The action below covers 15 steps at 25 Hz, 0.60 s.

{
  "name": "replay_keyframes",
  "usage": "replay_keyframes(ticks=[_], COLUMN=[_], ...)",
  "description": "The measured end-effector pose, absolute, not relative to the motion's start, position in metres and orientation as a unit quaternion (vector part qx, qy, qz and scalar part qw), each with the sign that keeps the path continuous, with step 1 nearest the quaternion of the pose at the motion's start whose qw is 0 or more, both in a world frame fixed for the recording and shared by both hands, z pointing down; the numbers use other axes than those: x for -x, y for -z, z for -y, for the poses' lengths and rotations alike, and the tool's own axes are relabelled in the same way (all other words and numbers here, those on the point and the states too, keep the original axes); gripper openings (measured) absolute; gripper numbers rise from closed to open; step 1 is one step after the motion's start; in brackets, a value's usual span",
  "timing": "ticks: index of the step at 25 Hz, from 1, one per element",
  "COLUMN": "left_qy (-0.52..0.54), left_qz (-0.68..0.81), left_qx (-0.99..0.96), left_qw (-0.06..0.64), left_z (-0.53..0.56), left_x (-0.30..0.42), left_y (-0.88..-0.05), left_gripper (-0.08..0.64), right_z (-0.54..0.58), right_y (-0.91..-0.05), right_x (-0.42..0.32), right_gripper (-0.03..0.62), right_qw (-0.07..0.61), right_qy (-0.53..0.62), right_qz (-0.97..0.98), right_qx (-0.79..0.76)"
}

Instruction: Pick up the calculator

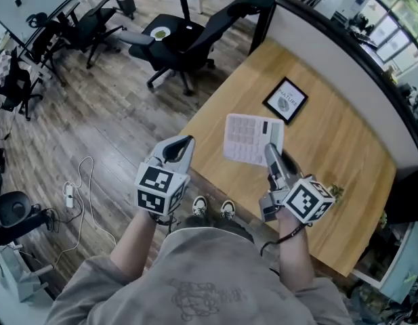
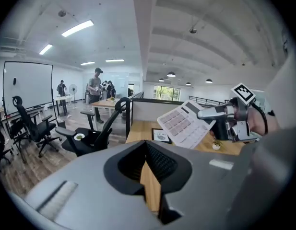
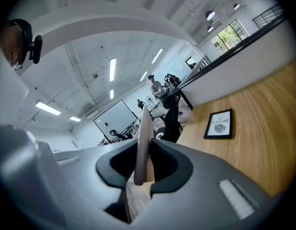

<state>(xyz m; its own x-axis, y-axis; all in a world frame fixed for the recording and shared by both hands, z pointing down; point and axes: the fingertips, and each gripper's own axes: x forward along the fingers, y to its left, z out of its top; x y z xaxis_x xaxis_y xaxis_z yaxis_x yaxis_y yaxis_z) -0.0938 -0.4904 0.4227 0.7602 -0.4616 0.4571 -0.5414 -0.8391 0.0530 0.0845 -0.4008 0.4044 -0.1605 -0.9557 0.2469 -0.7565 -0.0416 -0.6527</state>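
Note:
The calculator, a pale slab with rows of keys, hangs in the air above the wooden table, tilted with its keys up. My right gripper is shut on its near right edge. In the right gripper view the calculator stands edge-on between the pads of the right gripper. My left gripper floats to the calculator's left, off the table's edge and apart from it. Its jaws stand a narrow slit apart with nothing in them. The left gripper view shows the calculator held by the right gripper.
A framed "Nature" picture lies on the table beyond the calculator. A small potted plant sits by my right hand. A partition runs along the table's far side. A black office chair stands off the table's left corner. Cables lie on the floor.

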Motion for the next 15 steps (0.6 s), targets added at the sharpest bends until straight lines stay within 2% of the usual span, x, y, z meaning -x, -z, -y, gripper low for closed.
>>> replay_keyframes(ticks=[15], left_qy=[-0.094], left_qz=[0.261], left_qx=[-0.961], left_qw=[-0.007], left_z=[0.450], left_x=[0.086], left_y=[-0.271], left_gripper=[0.002], right_z=[0.330], right_y=[-0.241], right_x=[-0.092], right_gripper=[0.072], right_qw=[0.189], right_qy=[0.178], right_qz=[-0.702], right_qx=[0.663])
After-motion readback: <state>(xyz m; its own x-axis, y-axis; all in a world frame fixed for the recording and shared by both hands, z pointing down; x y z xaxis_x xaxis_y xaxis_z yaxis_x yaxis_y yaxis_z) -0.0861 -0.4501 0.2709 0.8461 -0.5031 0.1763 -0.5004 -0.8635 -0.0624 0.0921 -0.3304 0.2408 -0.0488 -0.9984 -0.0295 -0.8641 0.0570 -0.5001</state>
